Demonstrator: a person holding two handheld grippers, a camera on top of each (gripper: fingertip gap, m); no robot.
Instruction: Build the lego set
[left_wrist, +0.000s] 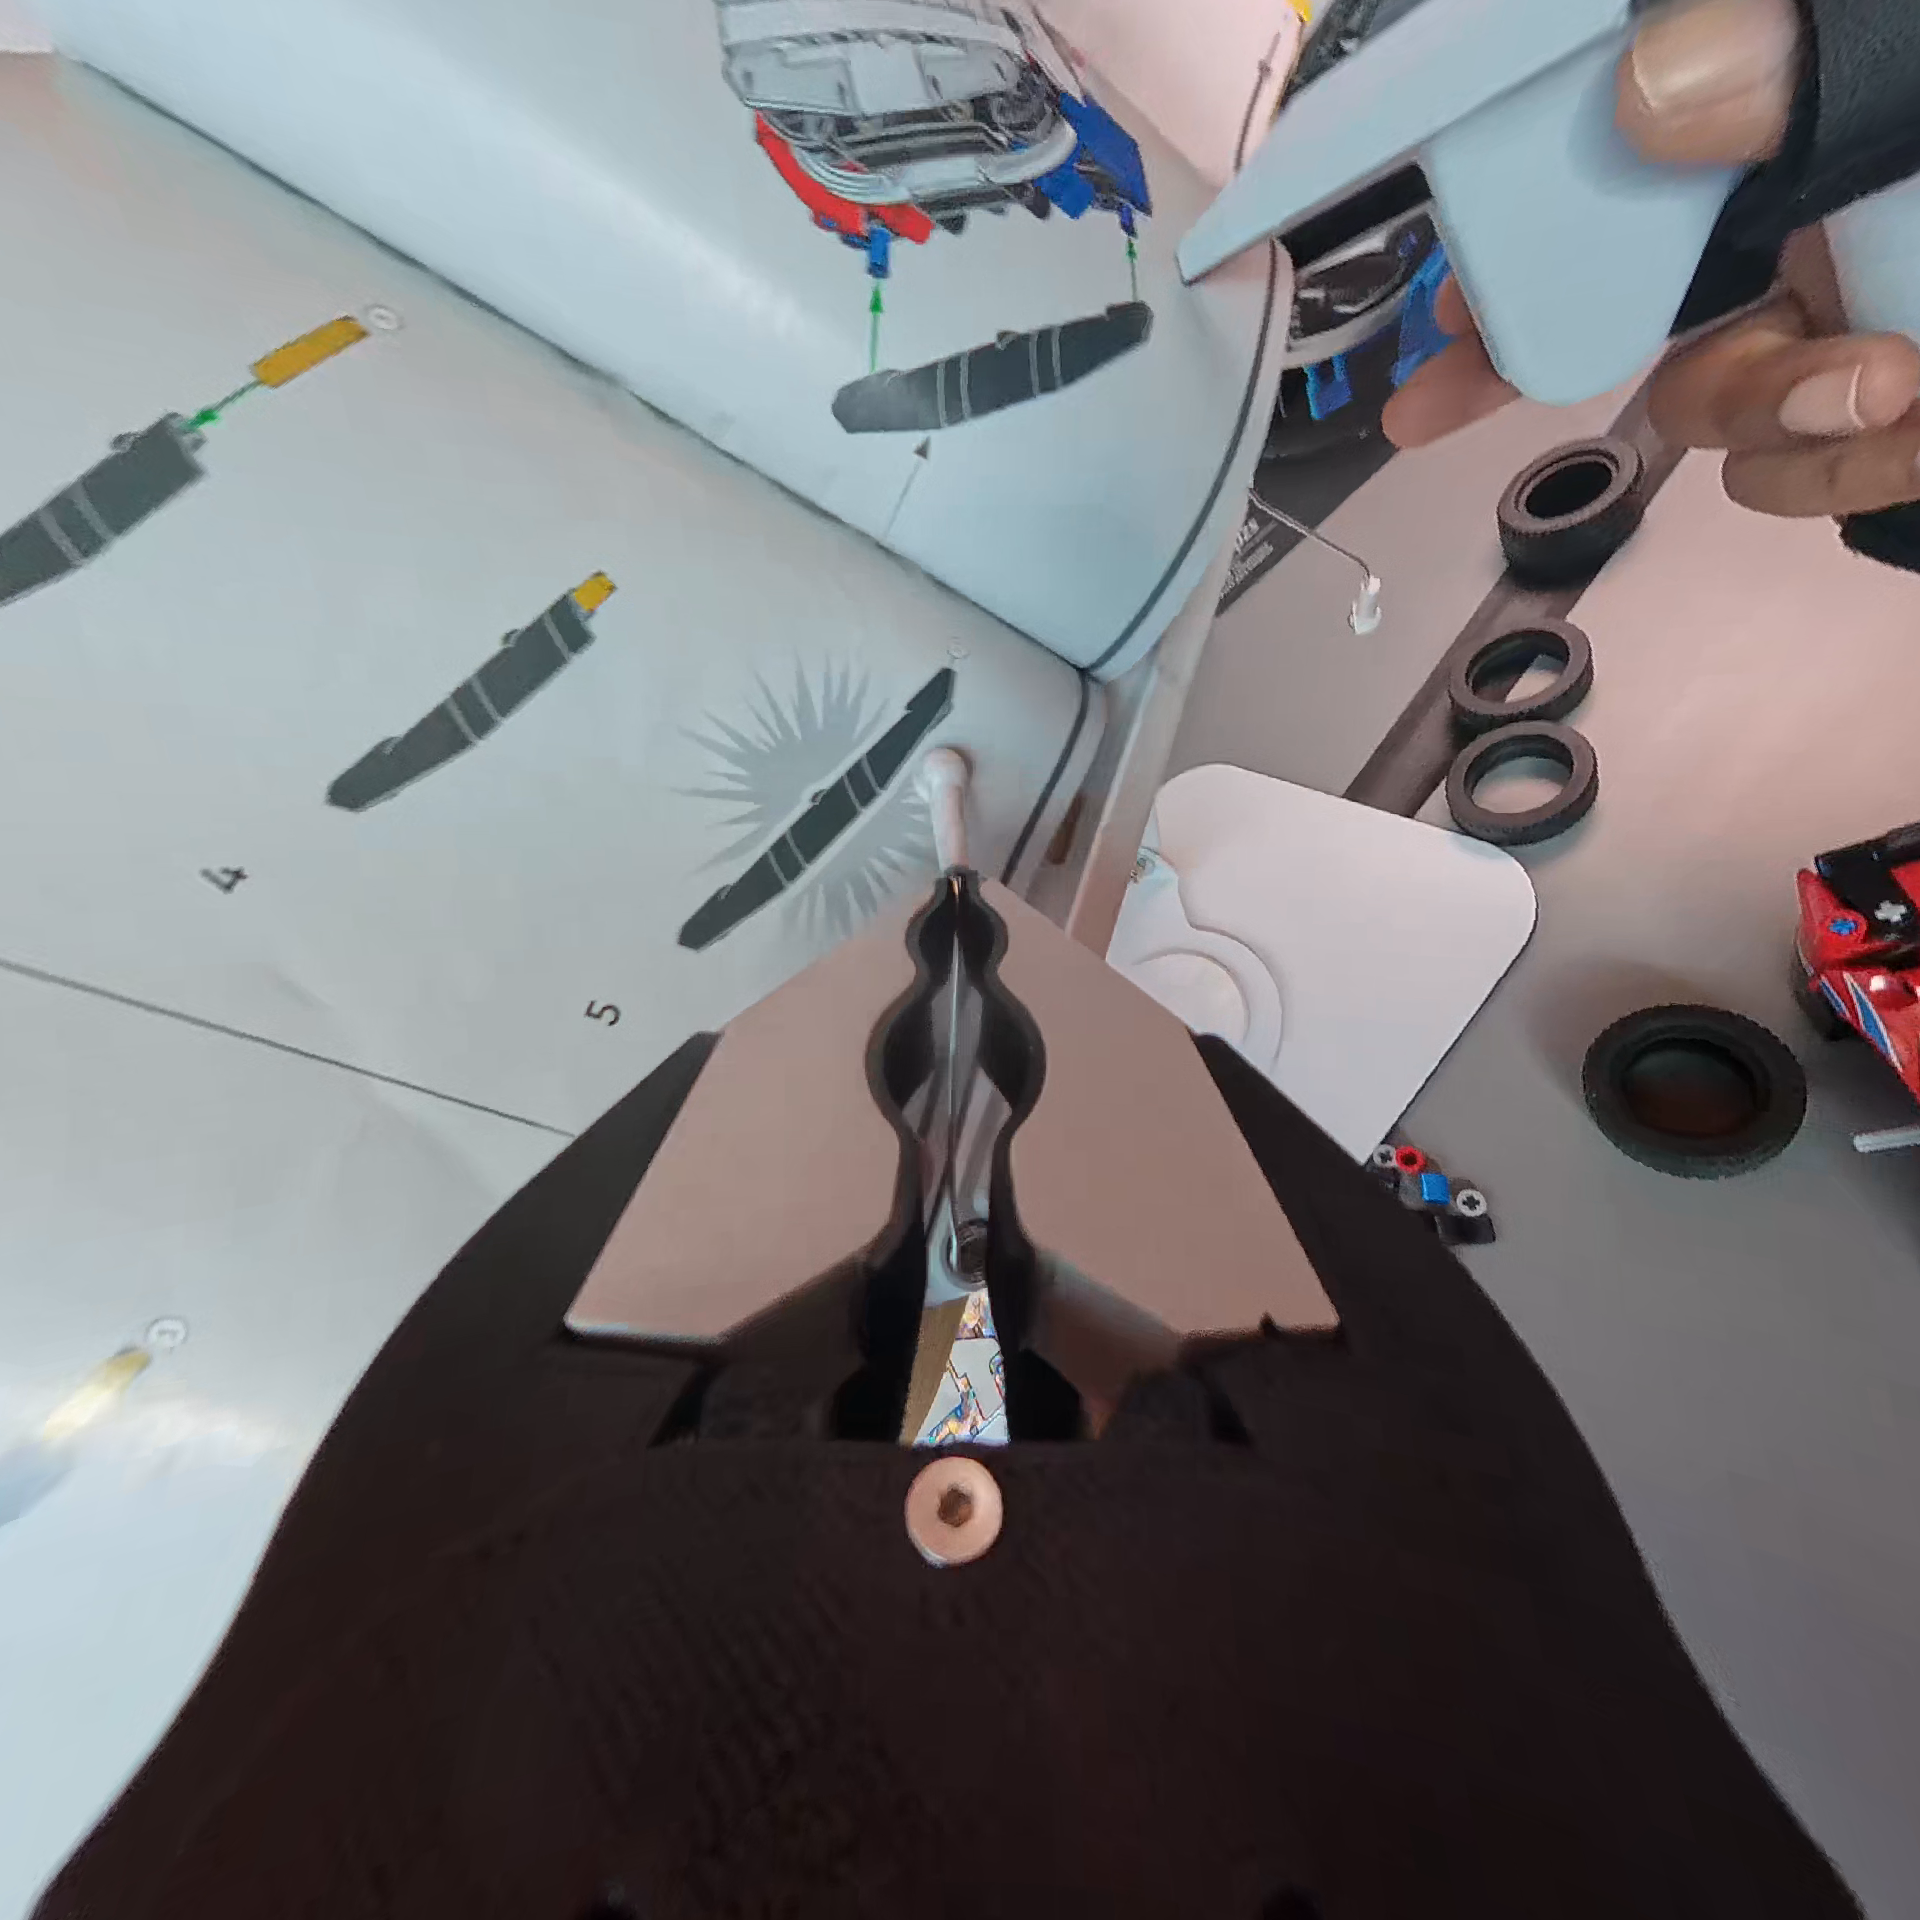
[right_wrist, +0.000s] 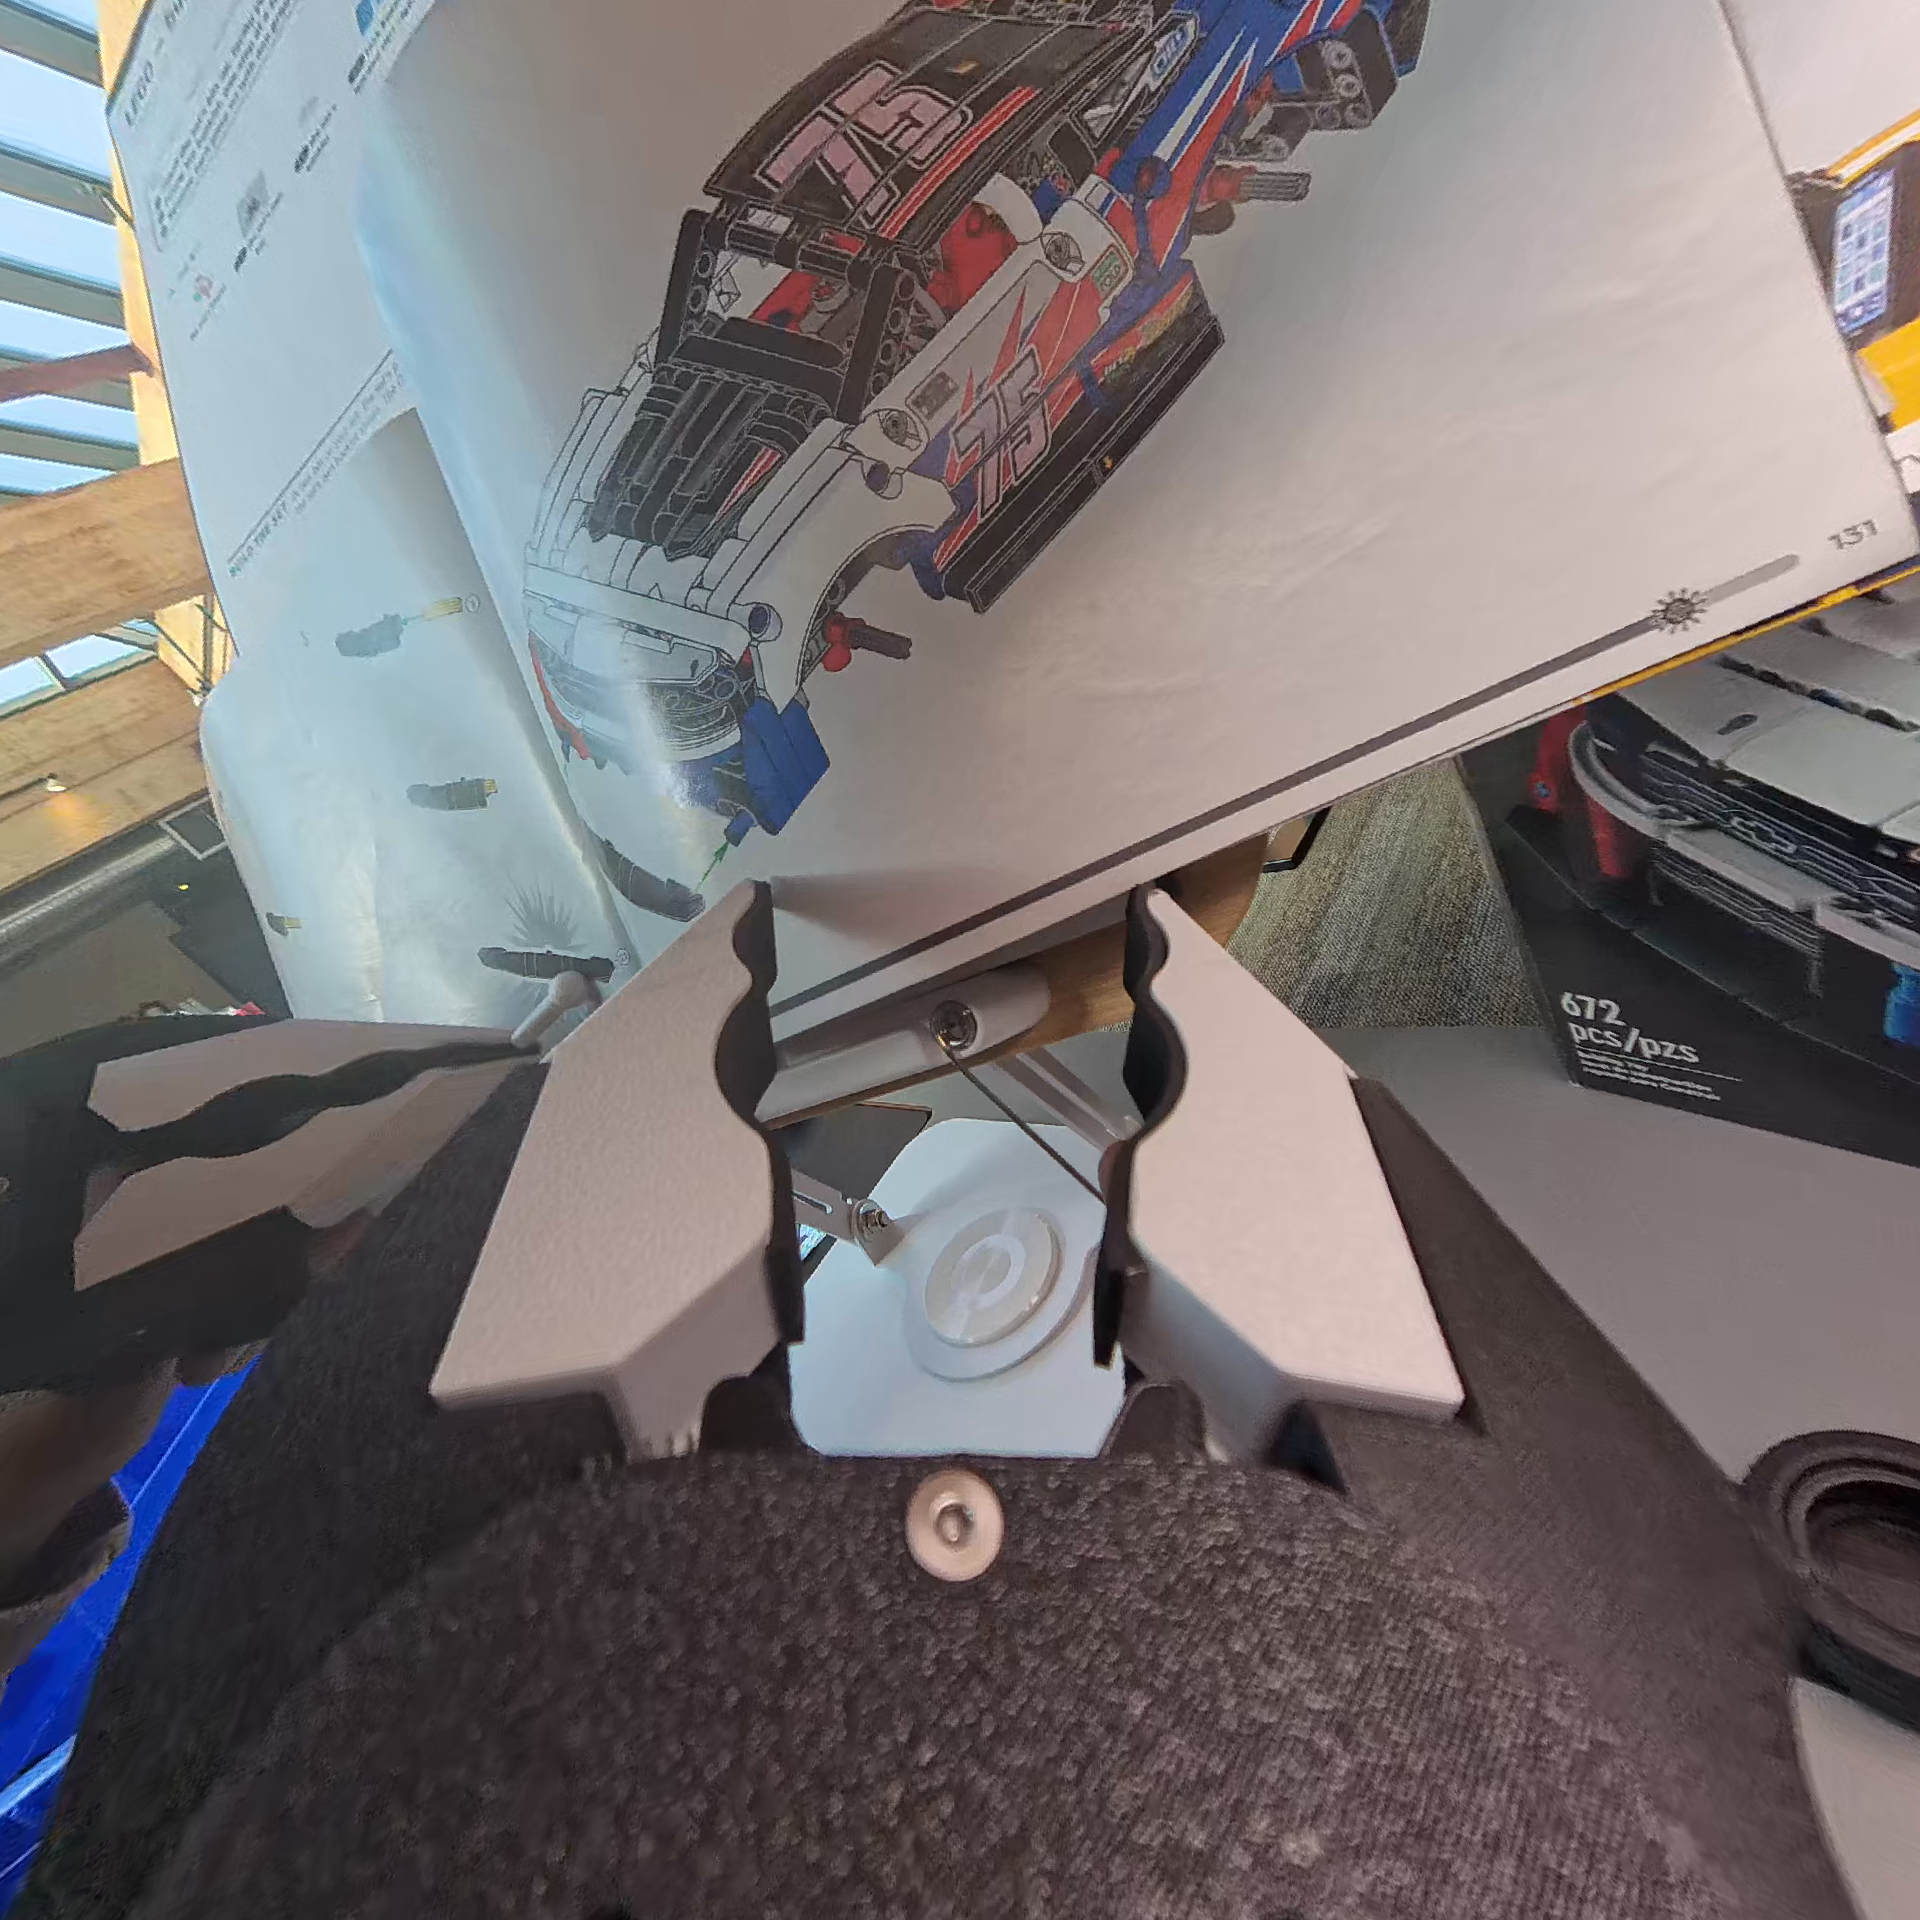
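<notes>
My left gripper (left_wrist: 956, 883) is clamped on a thin pale pin (left_wrist: 948, 805) whose rounded head rests on the open instruction booklet (left_wrist: 436, 644) — jaws fully together. My right gripper (right_wrist: 951, 1049) stands wide apart, the booklet's lower page edge passing between its fingers, nothing gripped. In the left wrist view, black tyres (left_wrist: 1525, 727) lie at 2 o'clock and the red car section (left_wrist: 1865, 956) at 3 o'clock.

Left wrist view: close, looking down onto open pale-blue printed instruction booklet (left_wrist: 582, 582) | Right wrist view: close, tilted up at booklet (right_wrist: 1195, 623) | Shared: booklet, white stand base (left_wrist: 1340, 935).
</notes>
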